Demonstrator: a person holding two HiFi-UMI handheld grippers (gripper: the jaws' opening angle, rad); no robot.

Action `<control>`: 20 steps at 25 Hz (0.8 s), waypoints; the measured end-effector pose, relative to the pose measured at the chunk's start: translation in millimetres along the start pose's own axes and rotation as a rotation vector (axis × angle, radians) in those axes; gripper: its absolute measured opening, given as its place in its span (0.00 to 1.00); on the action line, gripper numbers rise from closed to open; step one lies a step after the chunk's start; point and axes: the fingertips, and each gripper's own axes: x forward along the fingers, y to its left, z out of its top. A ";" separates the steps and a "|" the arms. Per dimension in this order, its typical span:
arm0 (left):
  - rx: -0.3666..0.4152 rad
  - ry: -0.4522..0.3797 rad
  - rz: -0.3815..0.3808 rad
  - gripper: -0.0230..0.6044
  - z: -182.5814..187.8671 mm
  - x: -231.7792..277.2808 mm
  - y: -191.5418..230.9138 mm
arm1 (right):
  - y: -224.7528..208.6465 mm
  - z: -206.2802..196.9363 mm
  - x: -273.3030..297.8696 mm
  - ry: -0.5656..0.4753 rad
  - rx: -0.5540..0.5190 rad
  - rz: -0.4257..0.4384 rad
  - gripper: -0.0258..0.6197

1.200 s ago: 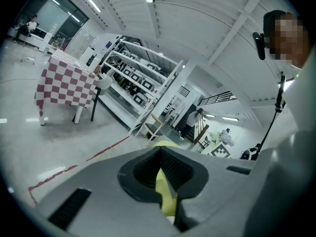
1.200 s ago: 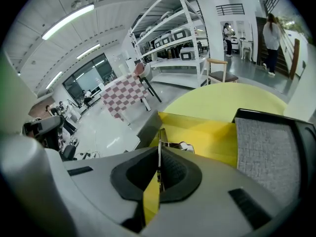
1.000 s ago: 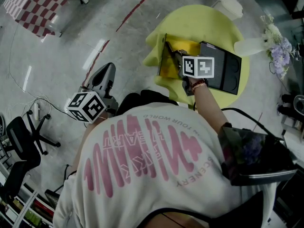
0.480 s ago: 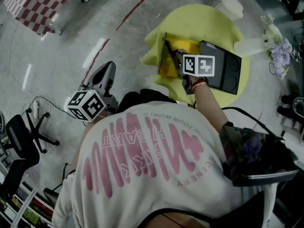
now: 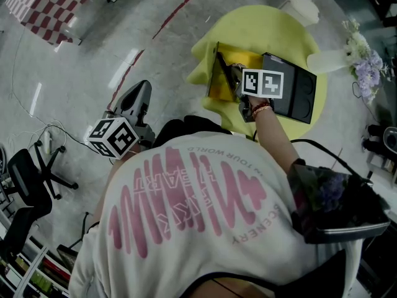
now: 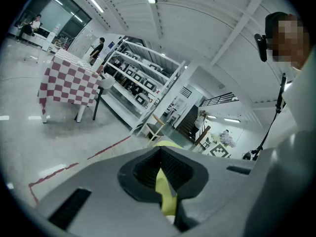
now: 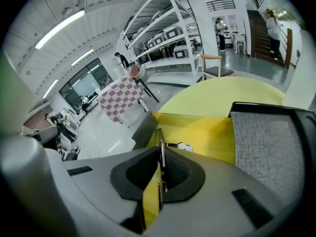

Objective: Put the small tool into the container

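An open yellow container (image 5: 222, 78) lies on a round table with a yellow cloth (image 5: 267, 27). My right gripper (image 5: 229, 73) reaches over the container, its marker cube above the edge of a black case (image 5: 294, 92). In the right gripper view the jaws (image 7: 160, 151) are shut on a thin metal small tool (image 7: 161, 158), which stands upright over the container's yellow floor (image 7: 202, 132). A small white and black item (image 7: 183, 146) lies inside the container. My left gripper (image 5: 138, 97) hangs over the floor far to the left, shut with nothing in it (image 6: 159, 154).
The black case has a grey foam lining (image 7: 269, 147). A white jug (image 5: 302, 6) and a bunch of flowers (image 5: 365, 58) stand beyond the table. A checkered table (image 5: 49, 8) and an office chair (image 5: 25, 179) stand at the left, and a red line (image 5: 180, 8) crosses the floor.
My right gripper has edged slightly right and farther over the container, still shut on the tool. The left gripper has stayed put.
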 end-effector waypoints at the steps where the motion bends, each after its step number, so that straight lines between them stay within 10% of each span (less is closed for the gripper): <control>1: -0.001 0.001 0.002 0.05 -0.4 0.2 0.9 | -0.5 0.2 0.4 0.000 0.003 0.000 0.05; 20: -0.005 0.008 0.007 0.05 -3.6 1.9 5.6 | -11.4 -4.5 4.3 0.008 0.064 -0.004 0.12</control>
